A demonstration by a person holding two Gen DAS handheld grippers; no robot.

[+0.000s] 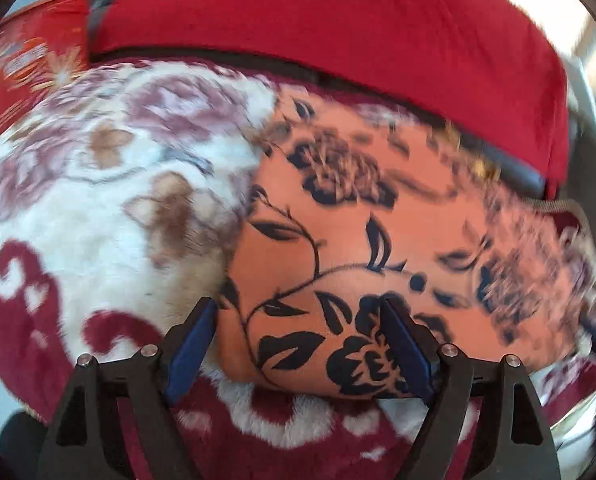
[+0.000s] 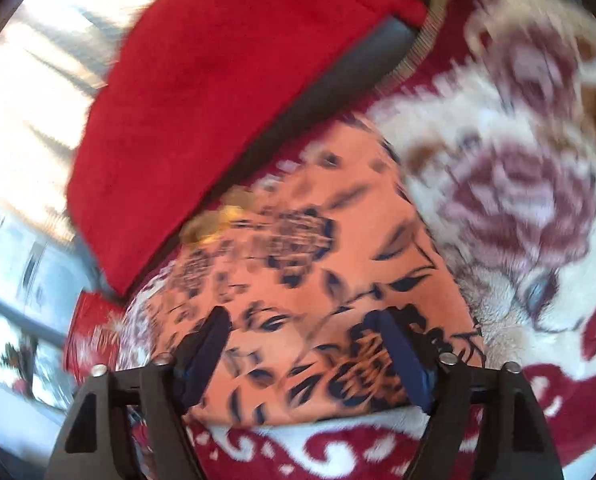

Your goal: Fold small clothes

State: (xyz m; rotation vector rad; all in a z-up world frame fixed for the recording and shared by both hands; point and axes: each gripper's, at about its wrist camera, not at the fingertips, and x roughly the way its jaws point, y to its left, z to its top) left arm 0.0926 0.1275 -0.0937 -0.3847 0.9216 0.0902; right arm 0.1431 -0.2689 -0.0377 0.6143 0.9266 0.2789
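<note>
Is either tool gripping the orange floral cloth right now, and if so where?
Neither. The left tool and right tool both stand open over the near edge of the orange floral cloth, which lies on the floral blanket.

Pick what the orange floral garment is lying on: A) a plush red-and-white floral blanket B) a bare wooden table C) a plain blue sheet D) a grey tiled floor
A: in both wrist views the orange floral garment lies on a fluffy red-and-white floral blanket, with a plain red cushion behind it. Both the left claw and the right claw stand open over its near edge.
</note>
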